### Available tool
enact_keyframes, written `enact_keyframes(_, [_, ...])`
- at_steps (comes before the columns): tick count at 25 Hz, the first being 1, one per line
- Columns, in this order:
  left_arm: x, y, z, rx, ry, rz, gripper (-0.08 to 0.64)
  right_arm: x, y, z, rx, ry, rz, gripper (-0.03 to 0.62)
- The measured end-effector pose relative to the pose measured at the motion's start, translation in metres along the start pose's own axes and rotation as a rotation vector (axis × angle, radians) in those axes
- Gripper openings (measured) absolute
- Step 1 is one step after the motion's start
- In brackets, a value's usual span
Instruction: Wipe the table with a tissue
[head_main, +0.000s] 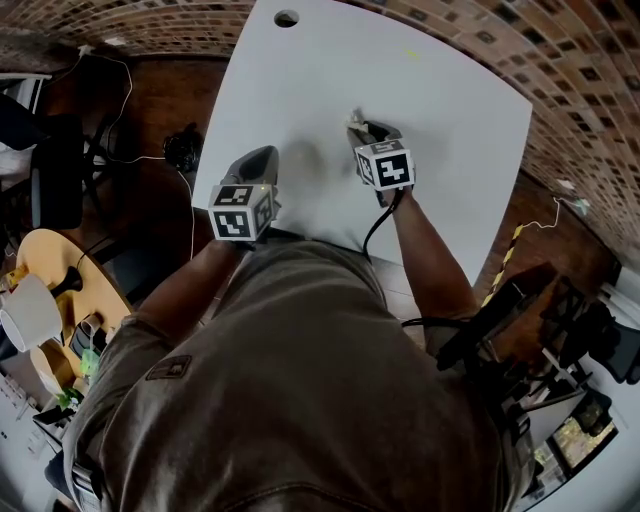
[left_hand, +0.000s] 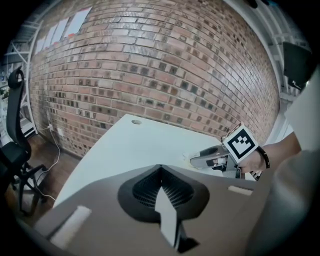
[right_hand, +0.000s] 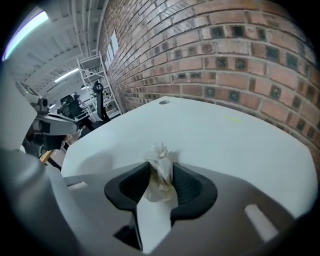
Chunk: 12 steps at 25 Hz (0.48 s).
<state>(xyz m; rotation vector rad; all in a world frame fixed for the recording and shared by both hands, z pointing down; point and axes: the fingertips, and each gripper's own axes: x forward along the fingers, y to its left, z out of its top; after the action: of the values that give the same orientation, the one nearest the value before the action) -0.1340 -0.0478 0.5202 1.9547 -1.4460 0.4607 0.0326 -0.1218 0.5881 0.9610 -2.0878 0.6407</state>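
A crumpled white tissue (right_hand: 160, 156), stained brown low down, stands on the white table (right_hand: 235, 145) between the jaws of my right gripper (right_hand: 161, 169). The jaws are spread, with the tissue loose in the gap. In the head view the right gripper (head_main: 356, 126) points away from me at mid-table, and a scrap of the tissue (head_main: 353, 117) shows at its tip. My left gripper (head_main: 266, 154) hovers over the near left part of the table (head_main: 420, 90). Its jaws meet at the tip, shut and empty, in the left gripper view (left_hand: 160, 168).
A cable hole (head_main: 286, 18) sits at the table's far edge, with a small yellow mark (head_main: 412, 53) to its right. A brick wall (left_hand: 150, 65) runs behind the table. An office chair (left_hand: 12, 150) and cables stand left; a round wooden table (head_main: 45, 262) is near me.
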Motion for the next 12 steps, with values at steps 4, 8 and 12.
enact_keyframes(4, [0.001, -0.002, 0.0, -0.006, -0.004, 0.002, 0.002, 0.005, 0.012, -0.001, -0.033, 0.017, 0.012, 0.087])
enact_keyframes(8, [0.0, -0.004, 0.003, -0.006, -0.02, 0.001, 0.002, 0.005, 0.011, 0.002, -0.018, 0.003, -0.003, 0.061])
enact_keyframes(12, [-0.003, 0.002, 0.001, -0.016, -0.016, 0.018, 0.002, 0.006, -0.003, 0.007, 0.002, -0.013, -0.043, 0.055])
